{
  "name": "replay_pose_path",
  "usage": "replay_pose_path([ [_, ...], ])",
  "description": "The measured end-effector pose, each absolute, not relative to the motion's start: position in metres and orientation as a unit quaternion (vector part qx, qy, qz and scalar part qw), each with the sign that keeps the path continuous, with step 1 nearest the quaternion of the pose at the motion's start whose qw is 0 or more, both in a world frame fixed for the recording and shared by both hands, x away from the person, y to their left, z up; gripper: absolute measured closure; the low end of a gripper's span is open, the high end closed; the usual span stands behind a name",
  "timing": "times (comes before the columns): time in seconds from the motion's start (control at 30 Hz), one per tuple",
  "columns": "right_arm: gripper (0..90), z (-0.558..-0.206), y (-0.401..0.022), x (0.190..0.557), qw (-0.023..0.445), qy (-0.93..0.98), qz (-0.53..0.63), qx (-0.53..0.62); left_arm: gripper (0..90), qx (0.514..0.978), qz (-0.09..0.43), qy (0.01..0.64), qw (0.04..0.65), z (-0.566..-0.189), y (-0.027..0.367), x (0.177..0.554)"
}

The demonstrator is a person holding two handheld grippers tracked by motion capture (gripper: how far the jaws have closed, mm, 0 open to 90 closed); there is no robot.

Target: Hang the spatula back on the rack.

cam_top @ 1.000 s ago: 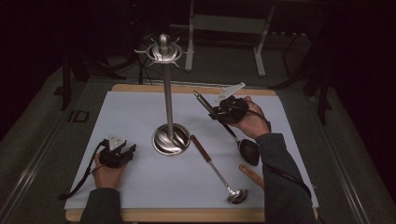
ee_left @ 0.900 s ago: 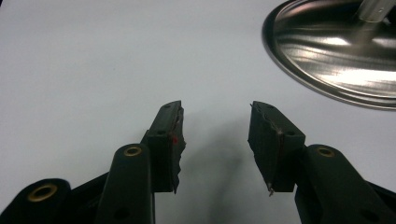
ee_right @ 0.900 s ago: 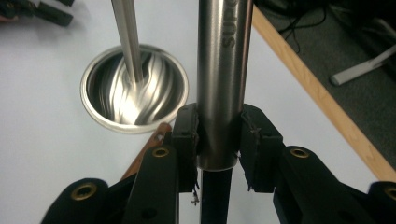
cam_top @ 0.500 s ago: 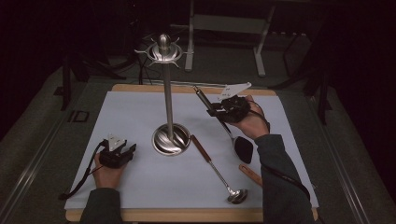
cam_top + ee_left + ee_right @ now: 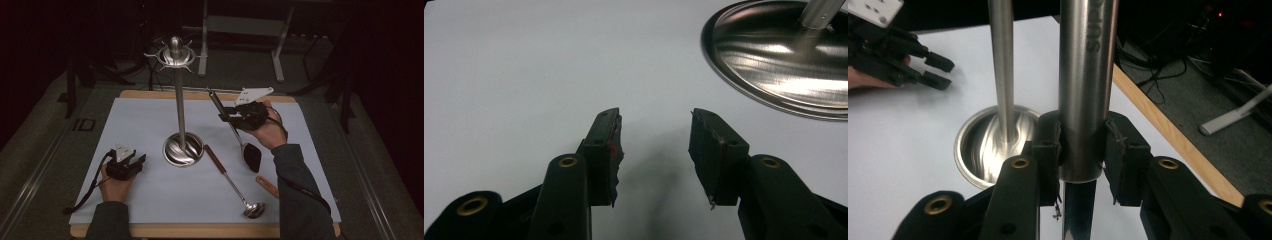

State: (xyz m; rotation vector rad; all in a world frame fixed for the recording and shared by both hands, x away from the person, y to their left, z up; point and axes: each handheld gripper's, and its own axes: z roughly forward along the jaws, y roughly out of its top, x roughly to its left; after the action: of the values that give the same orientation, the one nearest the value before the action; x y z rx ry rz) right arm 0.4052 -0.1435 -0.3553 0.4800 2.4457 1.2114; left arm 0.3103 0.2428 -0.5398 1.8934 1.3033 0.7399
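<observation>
Dark floor and metal frame legs surround a wooden table (image 5: 150,94) covered with a pale sheet (image 5: 150,125). Near the middle of the tabletop stands a steel rack (image 5: 180,115): a round base, a tall pole, and a crown of hooks on top. Toward the far right corner the right gripper (image 5: 226,116) is clenched on the steel handle of a black-headed utensil (image 5: 251,156); in the right gripper view both pads press the sides of that round handle (image 5: 1083,90), with the rack's pole and base behind it. The utensil slants, its handle tip toward the far edge and its dark head low over the sheet to the right of the rack's base. A ladle (image 5: 235,185) with a brown grip lies near the front edge, bowl toward the front right. At the front left the left gripper (image 5: 134,162) rests on the sheet, its jaws released with bare sheet between them, just beside the base.
</observation>
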Motion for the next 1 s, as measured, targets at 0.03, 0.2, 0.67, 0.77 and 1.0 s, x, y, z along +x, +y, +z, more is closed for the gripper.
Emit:
replay_pose_path([
  [0.03,69.7,-0.354,-0.143,0.405,0.185,0.866,0.432,0.168,55.8,0.733,0.286,0.504,0.355,-0.54,0.243,0.31],
  [0.2,69.8,-0.351,-0.141,0.402,0.185,0.863,0.442,0.162,55.6,0.733,0.286,0.506,0.354,-0.54,0.243,0.311],
  [0.67,70.0,-0.341,-0.136,0.393,0.184,0.852,0.469,0.14,55.3,0.732,0.285,0.508,0.354,-0.54,0.243,0.311],
  [0.77,70.0,-0.339,-0.135,0.391,0.185,0.85,0.474,0.139,55.2,0.732,0.285,0.508,0.354,-0.54,0.243,0.311],
  [1.0,70.2,-0.333,-0.135,0.388,0.186,0.844,0.483,0.137,55.1,0.732,0.285,0.509,0.353,-0.54,0.243,0.311],
])
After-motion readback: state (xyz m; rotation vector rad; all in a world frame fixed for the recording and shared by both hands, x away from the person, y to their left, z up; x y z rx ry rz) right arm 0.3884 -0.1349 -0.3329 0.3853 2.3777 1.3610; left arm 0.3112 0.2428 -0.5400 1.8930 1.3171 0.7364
